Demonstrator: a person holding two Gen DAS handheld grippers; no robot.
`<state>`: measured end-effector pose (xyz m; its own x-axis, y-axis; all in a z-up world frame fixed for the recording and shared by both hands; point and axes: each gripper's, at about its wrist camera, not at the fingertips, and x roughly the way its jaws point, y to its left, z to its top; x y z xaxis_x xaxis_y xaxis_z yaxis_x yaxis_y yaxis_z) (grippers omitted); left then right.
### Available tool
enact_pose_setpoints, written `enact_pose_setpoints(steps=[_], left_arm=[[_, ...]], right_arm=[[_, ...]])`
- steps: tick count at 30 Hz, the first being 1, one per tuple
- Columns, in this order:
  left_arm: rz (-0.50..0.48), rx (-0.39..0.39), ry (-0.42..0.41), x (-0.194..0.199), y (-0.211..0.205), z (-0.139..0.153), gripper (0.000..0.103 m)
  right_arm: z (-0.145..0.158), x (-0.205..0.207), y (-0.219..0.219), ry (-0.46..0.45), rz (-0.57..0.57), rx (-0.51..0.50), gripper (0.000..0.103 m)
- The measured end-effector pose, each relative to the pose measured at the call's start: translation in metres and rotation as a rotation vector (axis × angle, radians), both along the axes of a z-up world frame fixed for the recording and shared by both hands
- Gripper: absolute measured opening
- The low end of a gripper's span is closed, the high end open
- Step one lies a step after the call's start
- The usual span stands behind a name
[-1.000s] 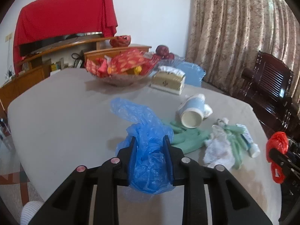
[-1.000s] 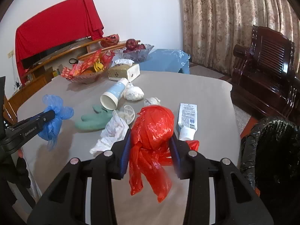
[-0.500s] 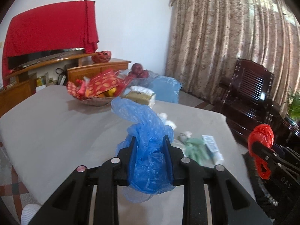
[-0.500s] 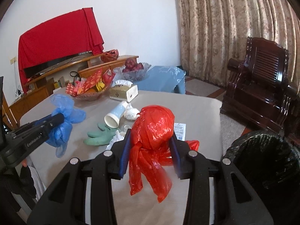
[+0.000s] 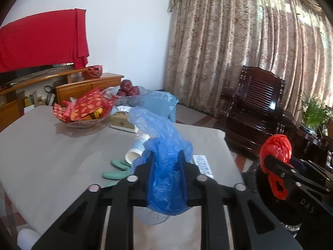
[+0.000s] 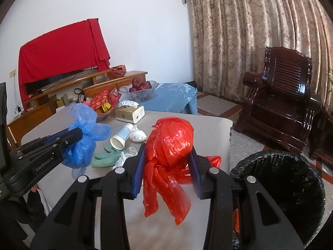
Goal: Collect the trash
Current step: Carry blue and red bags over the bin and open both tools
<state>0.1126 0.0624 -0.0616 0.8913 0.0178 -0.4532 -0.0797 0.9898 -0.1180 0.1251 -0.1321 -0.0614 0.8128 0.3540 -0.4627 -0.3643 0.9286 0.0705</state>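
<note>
My left gripper (image 5: 165, 162) is squeezing a crumpled blue plastic bag (image 5: 166, 173); its jaws are closing further on it, with the bag bunched between the pads, billowing up ahead of them and sagging below. My right gripper (image 6: 167, 164) grips a wadded red plastic bag (image 6: 169, 141), jaws narrow around the bundle, its loose tails hanging down under the fingers. Both bags hang above the grey worktop (image 5: 52, 152), clear of its surface.

From the right wrist view, the black-lined trash bin (image 6: 281, 187) stands just off the worktop's corner, down to the right of the red bag, its mouth open.

Further out on the worktop lies the rest of the litter: a tipped paper cup (image 6: 121, 136) with its mouth towards me, a green rubber glove (image 6: 106, 158) just in front of it, crumpled white tissue (image 6: 137, 135) beside the cup, and a flat white tube (image 5: 203, 163) that shows past the blue bag in the left wrist view. Behind these sit a tissue box (image 6: 130, 112) and a bowl of red snack packets (image 5: 83, 110).

Beyond the worktop stand a low table with a blue cloth (image 6: 172, 98), a glass fruit bowl (image 6: 141, 89), a dark wooden armchair (image 6: 281, 95), patterned curtains (image 6: 249, 31) and a red cloth (image 6: 62, 48) draped over a screen.
</note>
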Motion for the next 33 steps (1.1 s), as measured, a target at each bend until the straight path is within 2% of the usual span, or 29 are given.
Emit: enact_pose_setpoints(steps=[4,5,6,12,20,27,33], left_arm=[[-0.034,0.002,-0.011,0.001,-0.012,0.004,0.017],[-0.042,0.000,-0.012,0.001,-0.014,0.004,0.014],[-0.054,0.000,-0.011,0.002,-0.018,0.004,0.006],[-0.106,0.002,-0.003,0.009,-0.040,0.000,0.005],[-0.126,-0.011,0.066,0.016,-0.050,-0.024,0.002],[-0.184,0.001,0.036,0.019,-0.074,-0.015,0.002],[-0.273,-0.010,0.014,0.031,-0.115,-0.007,0.002]], right_arm=[[0.003,-0.002,-0.007,-0.008,-0.016,0.003,0.037],[0.003,-0.002,-0.009,-0.010,-0.021,0.005,0.037],[0.004,-0.002,-0.012,-0.011,-0.026,0.006,0.037],[0.001,-0.003,-0.027,-0.010,-0.056,0.003,0.037],[-0.016,-0.005,-0.046,0.026,-0.113,0.002,0.037],[-0.014,-0.008,-0.075,0.012,-0.175,-0.003,0.037],[-0.012,-0.008,-0.119,-0.001,-0.268,-0.012,0.037]])
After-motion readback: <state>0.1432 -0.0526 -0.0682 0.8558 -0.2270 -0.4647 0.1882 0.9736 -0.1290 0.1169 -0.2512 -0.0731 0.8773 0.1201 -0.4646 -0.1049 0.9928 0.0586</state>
